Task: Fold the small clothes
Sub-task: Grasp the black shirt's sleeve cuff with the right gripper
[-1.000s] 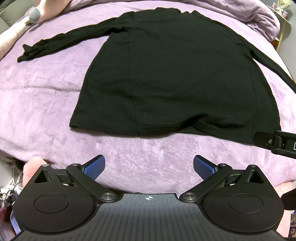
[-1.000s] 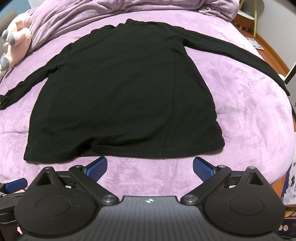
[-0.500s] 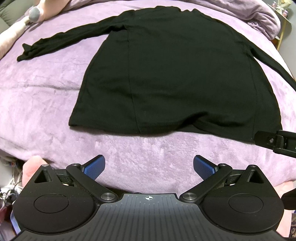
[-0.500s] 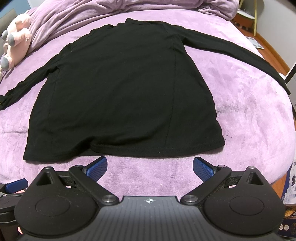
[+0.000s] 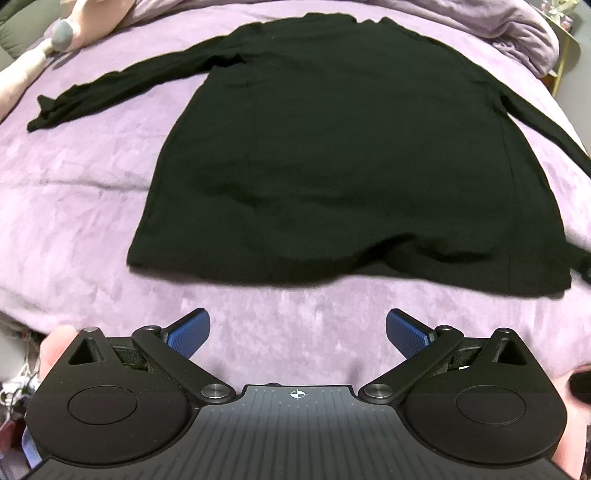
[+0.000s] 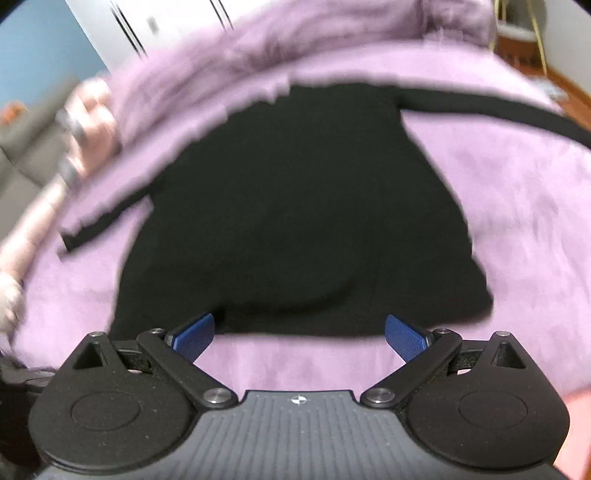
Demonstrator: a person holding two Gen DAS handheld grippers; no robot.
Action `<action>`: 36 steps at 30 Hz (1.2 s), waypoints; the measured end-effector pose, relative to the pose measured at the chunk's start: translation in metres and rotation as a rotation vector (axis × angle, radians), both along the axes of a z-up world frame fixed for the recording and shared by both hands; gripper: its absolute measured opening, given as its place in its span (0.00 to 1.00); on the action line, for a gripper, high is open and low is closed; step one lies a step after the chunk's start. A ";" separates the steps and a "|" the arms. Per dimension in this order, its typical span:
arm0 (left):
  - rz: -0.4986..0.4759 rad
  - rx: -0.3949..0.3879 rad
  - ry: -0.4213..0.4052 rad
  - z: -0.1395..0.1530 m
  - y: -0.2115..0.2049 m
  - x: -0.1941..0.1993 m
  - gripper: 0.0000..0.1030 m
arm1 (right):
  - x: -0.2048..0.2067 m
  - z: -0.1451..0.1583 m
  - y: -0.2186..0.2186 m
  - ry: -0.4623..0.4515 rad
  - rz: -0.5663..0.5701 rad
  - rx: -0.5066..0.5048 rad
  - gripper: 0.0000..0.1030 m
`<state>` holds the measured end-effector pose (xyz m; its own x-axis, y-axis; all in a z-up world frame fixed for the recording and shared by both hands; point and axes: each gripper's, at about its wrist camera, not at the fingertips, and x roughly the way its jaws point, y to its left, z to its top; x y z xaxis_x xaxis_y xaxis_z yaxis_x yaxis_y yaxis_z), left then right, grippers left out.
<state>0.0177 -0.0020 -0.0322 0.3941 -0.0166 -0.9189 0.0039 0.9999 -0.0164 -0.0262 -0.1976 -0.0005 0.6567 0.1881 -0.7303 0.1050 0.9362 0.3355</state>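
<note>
Currently a black long-sleeved top lies flat on the purple bed, sleeves outspread, while the left gripper and right gripper hover at its hem, fingers spread, grasping nothing.

near edge: bare purple blanket between hem and left gripper, jaws spread, nothing in gap | centre: black top flat, sleeves out to both sides | far left: pink plush toy beside sleeve end | far: bunched bedding behind collar | right view blurred
</note>
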 end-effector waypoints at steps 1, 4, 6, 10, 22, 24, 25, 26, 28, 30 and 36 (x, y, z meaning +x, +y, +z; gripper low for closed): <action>-0.004 0.005 -0.012 0.000 -0.001 0.004 1.00 | -0.007 0.001 -0.010 -0.097 -0.028 0.003 0.96; -0.012 0.049 -0.063 0.000 -0.006 0.019 1.00 | -0.017 0.003 -0.050 -0.280 -0.151 0.026 0.96; -0.015 0.087 -0.097 -0.001 -0.011 0.034 1.00 | -0.007 0.005 -0.085 -0.242 -0.219 0.015 0.96; -0.006 0.134 -0.158 -0.005 -0.023 0.065 1.00 | 0.009 -0.004 -0.177 -0.243 -0.428 0.088 0.96; 0.006 0.136 -0.125 -0.046 -0.046 0.106 1.00 | 0.022 -0.109 -0.375 -0.274 -1.020 0.652 0.49; 0.021 0.106 -0.131 -0.049 -0.040 0.105 1.00 | 0.027 -0.116 -0.381 -0.277 -1.063 0.664 0.38; 0.030 0.085 -0.137 -0.050 -0.036 0.103 1.00 | 0.030 -0.118 -0.385 -0.277 -1.081 0.665 0.29; 0.035 0.066 -0.143 -0.051 -0.034 0.102 1.00 | 0.035 -0.121 -0.391 -0.271 -1.096 0.667 0.22; 0.036 0.025 -0.153 -0.054 -0.028 0.101 1.00 | 0.038 -0.128 -0.399 -0.258 -1.135 0.669 0.03; 0.032 -0.013 -0.150 -0.055 -0.022 0.101 1.00 | 0.041 -0.133 -0.405 -0.260 -1.150 0.685 0.03; 0.020 -0.024 -0.166 -0.056 -0.021 0.095 1.00 | 0.067 -0.070 -0.370 -0.337 -0.963 0.403 0.03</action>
<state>0.1130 -0.0233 -0.0878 0.5413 -0.0285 -0.8403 -0.0117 0.9991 -0.0414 0.0411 -0.5677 -0.0705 0.8109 -0.3267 -0.4856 0.5790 0.3264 0.7472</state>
